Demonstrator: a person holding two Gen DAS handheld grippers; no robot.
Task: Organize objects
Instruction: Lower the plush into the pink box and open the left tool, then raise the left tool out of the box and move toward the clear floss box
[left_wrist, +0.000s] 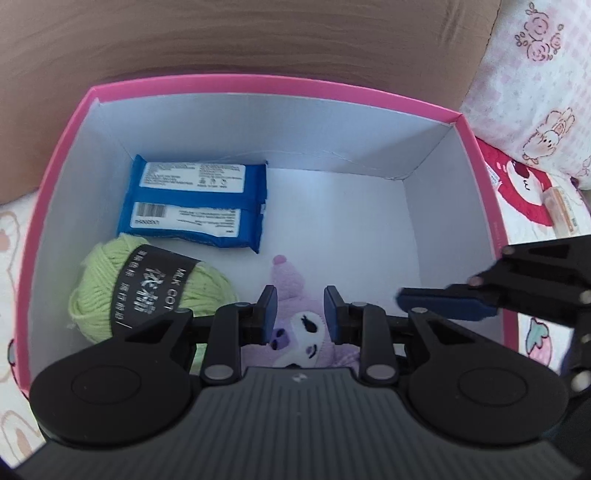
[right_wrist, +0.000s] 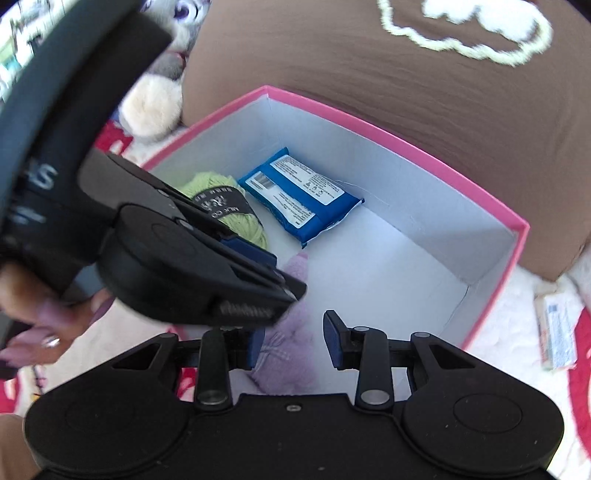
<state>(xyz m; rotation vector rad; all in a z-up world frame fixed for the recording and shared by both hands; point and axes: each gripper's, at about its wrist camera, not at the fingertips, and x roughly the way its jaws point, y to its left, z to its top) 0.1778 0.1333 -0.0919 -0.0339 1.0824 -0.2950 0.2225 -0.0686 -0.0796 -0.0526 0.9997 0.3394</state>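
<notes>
Pink box (left_wrist: 258, 83), white card inside, open top, sits on a printed fleece blanket (right_wrist: 491, 339). Contents: blue wipes pack (left_wrist: 195, 201) flat at the far-left corner, label up; green yarn ball (left_wrist: 147, 291) w/ black paper band just beside it along the left wall, nearer me; purple plush toy (left_wrist: 295, 325) at the near wall, face up. Right half of the box floor is bare, so that is the open room for moving.

My left claw (left_wrist: 300, 312) is inside the box, pads narrowed onto the plush head, touching it either side: clamped on the toy. My right claw (right_wrist: 293, 341) sits at the near rim, pads narrowed around purple plush fabric (contact on the left pad is hidden behind the other claw, so grip not confirmed).

Edges: brown cushion (right_wrist: 369, 92) w/ white fluffy outline pattern presses against the far wall of the box. A small pale packet (right_wrist: 556, 332) lies on the blanket off the right wall, well apart from the box. Grey-white soft toy (right_wrist: 155, 99) beyond the far-left corner.
</notes>
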